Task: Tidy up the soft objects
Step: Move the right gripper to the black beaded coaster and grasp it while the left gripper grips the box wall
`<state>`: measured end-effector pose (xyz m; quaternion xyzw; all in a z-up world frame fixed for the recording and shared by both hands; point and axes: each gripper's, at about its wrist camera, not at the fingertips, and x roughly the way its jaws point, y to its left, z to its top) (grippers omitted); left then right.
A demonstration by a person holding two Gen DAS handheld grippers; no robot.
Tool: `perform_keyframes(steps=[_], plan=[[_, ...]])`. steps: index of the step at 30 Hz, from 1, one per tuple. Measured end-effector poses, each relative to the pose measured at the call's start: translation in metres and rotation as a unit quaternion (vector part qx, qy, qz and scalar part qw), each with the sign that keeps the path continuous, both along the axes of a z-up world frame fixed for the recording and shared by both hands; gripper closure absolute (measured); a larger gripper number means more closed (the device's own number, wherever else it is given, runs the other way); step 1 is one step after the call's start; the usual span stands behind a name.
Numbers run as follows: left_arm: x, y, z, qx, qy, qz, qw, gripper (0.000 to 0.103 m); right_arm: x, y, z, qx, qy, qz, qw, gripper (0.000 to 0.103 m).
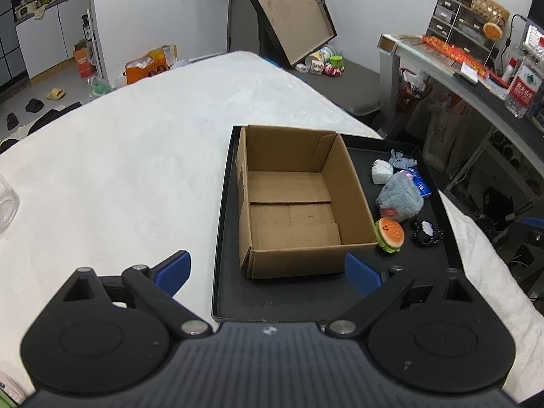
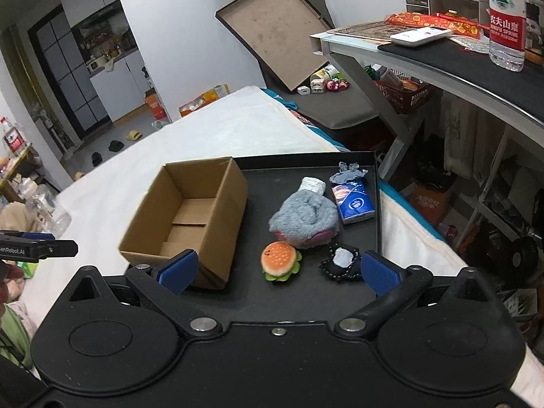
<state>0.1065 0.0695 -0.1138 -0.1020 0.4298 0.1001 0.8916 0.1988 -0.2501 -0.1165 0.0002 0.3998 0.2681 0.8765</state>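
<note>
An empty open cardboard box (image 1: 292, 200) (image 2: 190, 217) stands on a black tray (image 1: 292, 295) (image 2: 272, 176). To its right on the tray lie a grey plush (image 1: 401, 200) (image 2: 304, 219), a burger plush (image 1: 390, 232) (image 2: 280, 261), a black and white pouch (image 1: 426, 231) (image 2: 341, 261), a white wad (image 1: 380, 171) (image 2: 311, 184), a small grey toy (image 1: 401, 159) (image 2: 348, 173) and a blue tissue pack (image 1: 420, 182) (image 2: 353, 200). My left gripper (image 1: 267, 272) is open and empty before the box. My right gripper (image 2: 278, 270) is open and empty, just short of the burger plush.
The tray sits on a white-covered bed (image 1: 136, 170). A clear jar (image 1: 6, 200) stands at the bed's left. A desk (image 2: 442, 64) with a water bottle (image 2: 506, 17) is to the right. The left gripper's tip (image 2: 37, 246) shows at the left edge.
</note>
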Motion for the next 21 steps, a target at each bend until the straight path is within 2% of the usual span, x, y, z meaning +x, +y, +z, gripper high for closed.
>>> perform_keyframes(steps=[13, 21], plan=[[0.037, 0.010, -0.037, -0.005, 0.030, 0.006, 0.9995, 0.008, 0.029, 0.006, -0.027, -0.027, 0.027, 0.004, 0.999, 0.000], [0.055, 0.019, -0.059, -0.009, 0.042, 0.007, 0.9991, 0.008, 0.046, 0.017, -0.062, -0.065, 0.053, -0.004, 0.996, 0.003]])
